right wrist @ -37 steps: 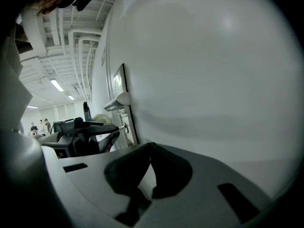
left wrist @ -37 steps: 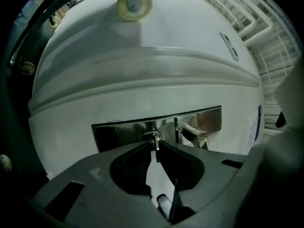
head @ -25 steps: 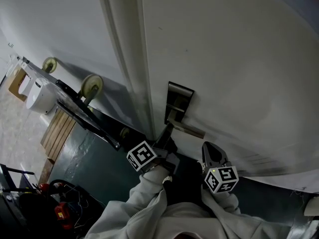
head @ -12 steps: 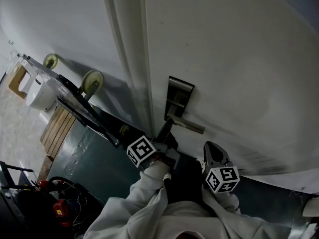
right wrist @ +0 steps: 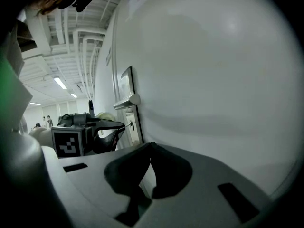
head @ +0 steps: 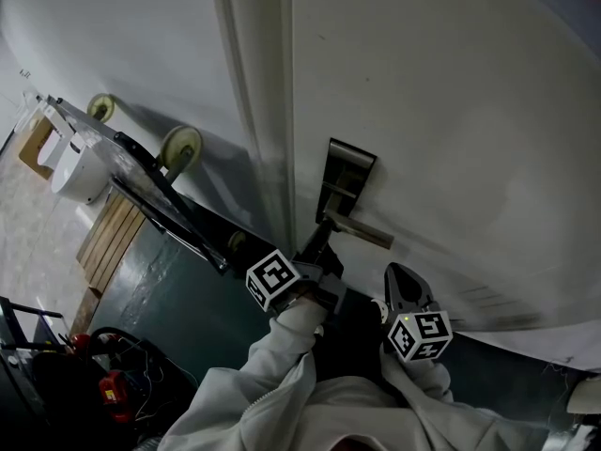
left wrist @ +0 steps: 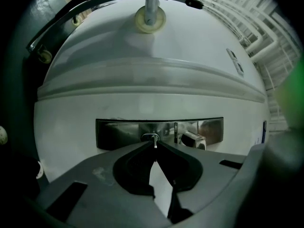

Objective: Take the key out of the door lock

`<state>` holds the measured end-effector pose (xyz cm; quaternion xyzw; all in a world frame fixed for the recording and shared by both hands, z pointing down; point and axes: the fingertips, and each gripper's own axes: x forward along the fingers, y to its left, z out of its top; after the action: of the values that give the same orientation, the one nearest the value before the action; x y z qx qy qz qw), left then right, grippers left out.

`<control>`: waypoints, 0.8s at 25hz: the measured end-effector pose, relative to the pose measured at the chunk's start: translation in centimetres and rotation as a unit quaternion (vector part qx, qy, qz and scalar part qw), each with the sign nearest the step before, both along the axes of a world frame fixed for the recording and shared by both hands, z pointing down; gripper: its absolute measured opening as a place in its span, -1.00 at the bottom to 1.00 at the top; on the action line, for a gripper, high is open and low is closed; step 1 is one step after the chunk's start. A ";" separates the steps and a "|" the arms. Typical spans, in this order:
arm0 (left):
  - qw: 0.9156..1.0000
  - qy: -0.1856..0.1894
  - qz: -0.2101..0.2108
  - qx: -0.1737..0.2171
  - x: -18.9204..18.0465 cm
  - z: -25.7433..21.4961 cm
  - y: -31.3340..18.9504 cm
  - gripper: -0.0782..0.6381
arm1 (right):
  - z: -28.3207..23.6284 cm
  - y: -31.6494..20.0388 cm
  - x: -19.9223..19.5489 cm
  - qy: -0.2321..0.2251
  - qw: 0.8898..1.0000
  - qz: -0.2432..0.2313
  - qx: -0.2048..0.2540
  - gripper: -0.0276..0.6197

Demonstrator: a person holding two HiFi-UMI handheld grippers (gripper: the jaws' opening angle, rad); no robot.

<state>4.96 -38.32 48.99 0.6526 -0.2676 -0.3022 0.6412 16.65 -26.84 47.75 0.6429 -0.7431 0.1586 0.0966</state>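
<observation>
White door [head: 423, 111] fills the view, its metal lock plate [left wrist: 118, 133] set close to the door's edge by the frame. The key [right wrist: 129, 125] sits in the plate's cylinder beside the handle [left wrist: 192, 139]. The left gripper [left wrist: 155, 145] pinches it, jaws pressed together on it. The right gripper [right wrist: 151, 147] hangs near the door, jaws together on nothing. Small, stiff, light and smooth, the key likely slips easily, so it is best gripped on its flat head and pulled straight out.
</observation>
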 end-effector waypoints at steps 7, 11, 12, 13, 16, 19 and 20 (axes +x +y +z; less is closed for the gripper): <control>1.000 -0.012 -0.005 0.004 -0.1 -0.1 0.0 -0.71 | -0.1 0.0 0.1 0.001 1.000 0.000 0.000 -0.75; 1.000 -0.009 -0.011 0.001 -0.5 -0.1 0.7 -0.71 | -0.1 0.2 0.1 0.000 1.000 0.000 0.000 -0.75; 1.000 -0.009 -0.012 0.003 -0.6 -0.1 1.0 -0.71 | 0.0 0.2 0.2 0.000 1.000 0.000 -0.001 -0.75; 1.000 -0.010 -0.011 0.005 -0.7 -0.1 1.2 -0.71 | 0.0 0.2 0.3 0.001 1.000 0.000 -0.001 -0.75; 1.000 -0.012 -0.008 0.007 -1.0 -0.1 1.8 -0.71 | 0.1 0.2 0.0 0.000 1.000 -0.004 0.000 -0.75; 1.000 -0.011 -0.007 0.007 -1.2 0.0 2.4 -0.71 | 0.2 0.3 -0.7 -0.001 1.000 -0.012 0.001 -0.75; 1.000 -0.013 -0.007 0.008 -1.3 -0.1 2.5 -0.71 | 0.2 0.3 -0.8 -0.002 1.000 -0.013 0.003 -0.75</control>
<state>3.67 -35.78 48.92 0.6597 -0.2775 -0.3003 0.6306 15.84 -26.54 47.95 0.6330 -0.7521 0.1568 0.0954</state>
